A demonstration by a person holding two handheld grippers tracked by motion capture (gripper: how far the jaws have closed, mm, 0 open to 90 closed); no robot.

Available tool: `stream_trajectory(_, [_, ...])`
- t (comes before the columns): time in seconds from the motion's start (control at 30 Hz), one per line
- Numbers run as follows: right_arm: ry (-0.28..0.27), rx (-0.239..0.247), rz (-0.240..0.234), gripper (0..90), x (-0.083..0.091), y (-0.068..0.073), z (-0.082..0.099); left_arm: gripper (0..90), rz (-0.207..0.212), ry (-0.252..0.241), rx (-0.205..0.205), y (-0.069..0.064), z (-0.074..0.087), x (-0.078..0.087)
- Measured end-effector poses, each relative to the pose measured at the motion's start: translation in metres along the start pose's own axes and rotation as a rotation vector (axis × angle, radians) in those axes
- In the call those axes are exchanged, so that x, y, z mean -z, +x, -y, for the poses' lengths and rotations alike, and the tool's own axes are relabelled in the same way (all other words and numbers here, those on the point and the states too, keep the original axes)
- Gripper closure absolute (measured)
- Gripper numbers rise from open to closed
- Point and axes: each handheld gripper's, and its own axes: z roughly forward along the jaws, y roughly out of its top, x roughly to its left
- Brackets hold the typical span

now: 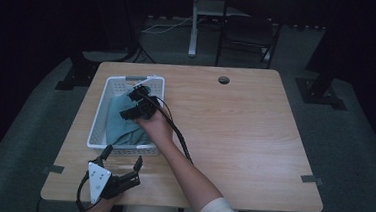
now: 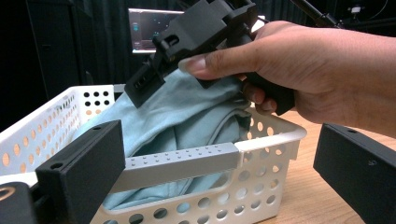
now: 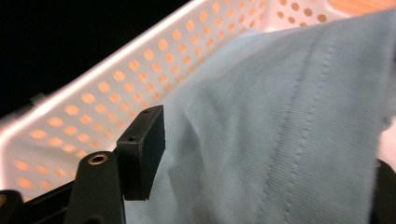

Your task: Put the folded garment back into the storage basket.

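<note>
A white perforated basket [image 1: 96,122] stands on the left part of the wooden table [image 1: 243,140], with a light blue cloth [image 1: 122,126] heaped inside it. My right gripper [image 1: 131,102] is over the basket, pointing down into the cloth. In the right gripper view its jaws stand apart with the cloth [image 3: 280,116] lying between them and the basket wall [image 3: 116,79] behind; its black fingertip [image 3: 142,149] sits beside the fabric without pinching it. My left gripper [image 1: 122,156] rests open at the basket's near end, facing the grey handle bar [image 2: 187,161]. The cloth [image 2: 182,116] bulges above the rim.
A round cable hole [image 1: 223,80] sits near the table's far edge. Tape marks [image 1: 311,179] lie at the side edges. A dark chair [image 1: 246,32] and a white stand leg [image 1: 193,31] are beyond the table. The table's right half is bare wood.
</note>
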Motion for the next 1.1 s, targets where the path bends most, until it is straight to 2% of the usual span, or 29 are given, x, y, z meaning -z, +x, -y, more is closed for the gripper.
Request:
stream_trajectory(0.1, [0.040, 0.029, 0.043, 36.2, 0.000, 0.002, 0.001, 3.4, 0.001, 0.001, -0.001, 0.000, 0.000, 0.000])
stream_trajectory(0.3, [0.073, 0.028, 0.036, 33.4, 0.000, -0.003, 0.003, 3.4, 0.001, 0.002, -0.001, 0.000, 0.000, 0.000])
stream_trajectory(0.37, [0.083, 0.027, 0.035, 25.2, 0.000, -0.002, 0.004, 3.4, 0.001, 0.002, -0.001, 0.000, 0.000, 0.000])
stream_trajectory(0.43, [0.076, 0.035, 0.006, 21.6, 0.000, -0.002, 0.004, 3.4, 0.001, 0.002, -0.001, 0.000, 0.000, 0.000])
stream_trajectory(0.5, [0.100, 0.034, 0.013, 15.2, 0.000, -0.002, 0.005, 3.4, 0.001, 0.003, -0.001, 0.000, 0.000, 0.000])
stream_trajectory(0.6, [0.122, 0.037, 0.022, 13.3, -0.001, -0.003, 0.007, 3.4, 0.001, 0.004, -0.002, 0.000, 0.000, 0.000])
stream_trajectory(0.7, [0.109, 0.037, 0.042, 9.5, 0.000, -0.002, 0.008, 3.4, -0.003, 0.004, -0.002, 0.000, 0.000, 0.000])
stream_trajectory(0.73, [0.107, 0.045, 0.051, 3.1, 0.000, -0.002, 0.009, 3.4, -0.011, 0.005, -0.002, 0.000, 0.000, 0.000])
stream_trajectory(0.77, [0.101, 0.045, 0.071, 1.3, 0.000, -0.002, 0.009, 3.4, -0.012, 0.005, -0.002, 0.000, 0.000, 0.000])
stream_trajectory(0.83, [0.086, 0.055, 0.062, 1.2, 0.002, -0.002, 0.011, 3.4, -0.012, 0.006, -0.002, 0.000, 0.000, 0.000])
stream_trajectory(0.93, [0.092, 0.083, 0.084, 0.8, 0.001, -0.001, 0.014, 3.4, -0.011, 0.007, -0.002, 0.000, 0.000, -0.001])
stream_trajectory(1.07, [0.044, 0.078, 0.087, 0.8, 0.004, -0.002, 0.019, 3.4, -0.006, 0.009, -0.003, 0.000, 0.000, -0.001])
stream_trajectory(1.1, [0.026, 0.082, 0.073, 0.8, 0.006, -0.002, 0.020, 3.4, -0.006, 0.009, -0.002, 0.000, 0.000, -0.001])
